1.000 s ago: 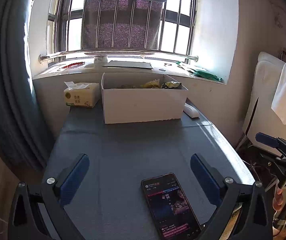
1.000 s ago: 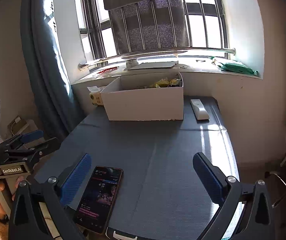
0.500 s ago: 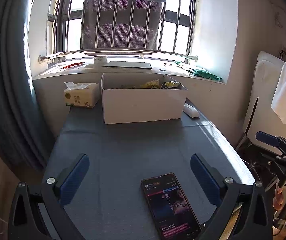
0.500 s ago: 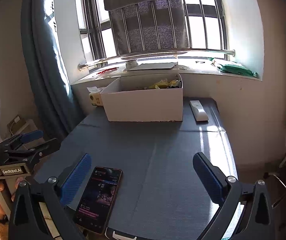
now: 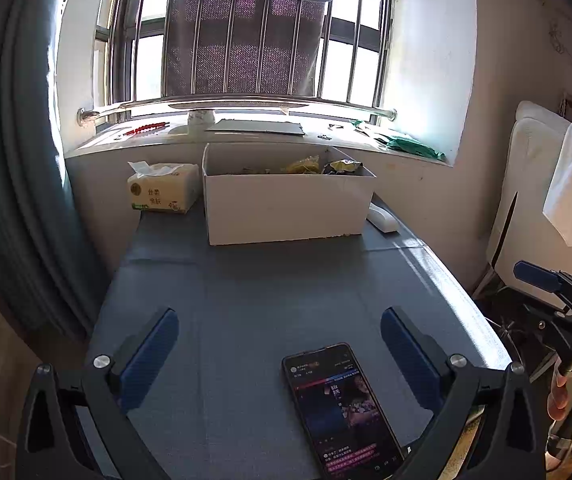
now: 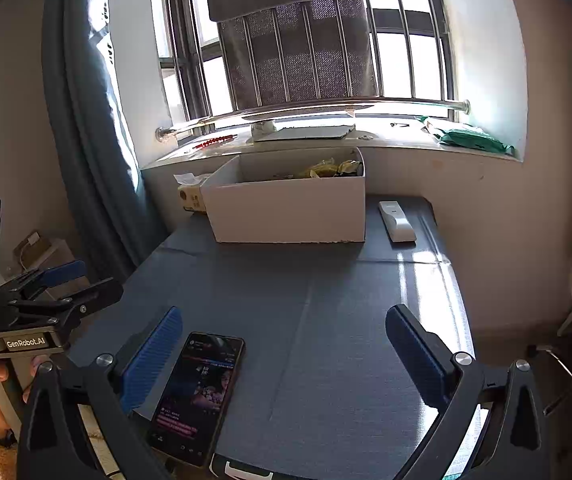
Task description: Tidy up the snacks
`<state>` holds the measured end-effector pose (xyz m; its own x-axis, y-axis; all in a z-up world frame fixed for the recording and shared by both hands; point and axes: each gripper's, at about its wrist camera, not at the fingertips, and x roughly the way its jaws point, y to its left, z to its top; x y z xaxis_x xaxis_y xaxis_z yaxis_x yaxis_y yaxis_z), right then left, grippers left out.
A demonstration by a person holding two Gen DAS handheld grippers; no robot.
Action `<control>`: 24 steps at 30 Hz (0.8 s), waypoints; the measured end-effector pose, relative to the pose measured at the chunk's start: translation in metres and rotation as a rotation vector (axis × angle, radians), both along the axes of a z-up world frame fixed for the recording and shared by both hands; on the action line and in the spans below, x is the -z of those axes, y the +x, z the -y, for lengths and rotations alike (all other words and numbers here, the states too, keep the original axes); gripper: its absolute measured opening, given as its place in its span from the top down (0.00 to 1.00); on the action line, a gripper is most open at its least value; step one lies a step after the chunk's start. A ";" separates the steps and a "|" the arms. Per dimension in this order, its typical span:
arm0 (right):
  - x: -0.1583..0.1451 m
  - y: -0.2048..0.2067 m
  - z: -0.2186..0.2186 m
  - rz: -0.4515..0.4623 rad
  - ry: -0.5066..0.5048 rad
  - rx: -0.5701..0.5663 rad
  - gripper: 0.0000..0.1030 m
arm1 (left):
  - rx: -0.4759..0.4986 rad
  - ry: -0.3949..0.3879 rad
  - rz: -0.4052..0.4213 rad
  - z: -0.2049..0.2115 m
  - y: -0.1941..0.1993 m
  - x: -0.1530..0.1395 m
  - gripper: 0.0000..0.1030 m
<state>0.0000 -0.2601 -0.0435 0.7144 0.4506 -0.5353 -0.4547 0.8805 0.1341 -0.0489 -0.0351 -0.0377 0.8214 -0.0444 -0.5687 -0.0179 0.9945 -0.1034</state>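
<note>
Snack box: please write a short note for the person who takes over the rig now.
Left gripper: jaws open, empty, low over the near table.
Right gripper: the same.
Box stands at the far end under the window, snacks inside.
Beside it: tissue pack and remote. Phone lies near the grippers.
Done: no snacks seen outside the box.
Left: check the box; its inside is mostly hidden.

A grey cloth-covered table [image 5: 286, 300] carries a white cardboard box [image 5: 286, 208]; beside it lie a yellow tissue pack [image 5: 162, 192] and a white remote [image 5: 382, 216], and well in front a black smartphone [image 5: 342, 408].
</note>
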 end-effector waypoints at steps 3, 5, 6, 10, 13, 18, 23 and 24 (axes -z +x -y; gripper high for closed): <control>0.000 0.000 -0.001 0.000 -0.003 0.001 0.00 | -0.002 0.001 -0.001 0.000 0.000 0.000 0.00; 0.000 0.000 -0.001 0.003 -0.004 -0.001 0.00 | -0.002 0.002 -0.002 0.001 0.000 0.001 0.00; 0.001 -0.001 -0.001 0.003 -0.005 -0.001 0.00 | -0.003 0.003 -0.003 0.001 0.000 0.001 0.00; 0.001 -0.001 -0.001 0.003 -0.004 -0.001 0.00 | -0.005 0.006 -0.003 0.000 -0.001 0.001 0.00; 0.001 -0.001 -0.002 0.005 -0.008 0.000 0.00 | -0.006 0.009 -0.002 0.000 -0.001 0.000 0.00; 0.001 -0.002 -0.001 0.005 -0.007 0.001 0.00 | -0.003 0.013 -0.003 0.001 -0.001 0.001 0.00; 0.000 -0.002 -0.002 0.005 -0.008 -0.002 0.00 | -0.005 0.012 -0.003 0.001 -0.001 0.000 0.00; 0.000 -0.003 -0.002 0.008 -0.010 -0.001 0.00 | -0.004 0.012 -0.002 0.001 -0.001 0.000 0.00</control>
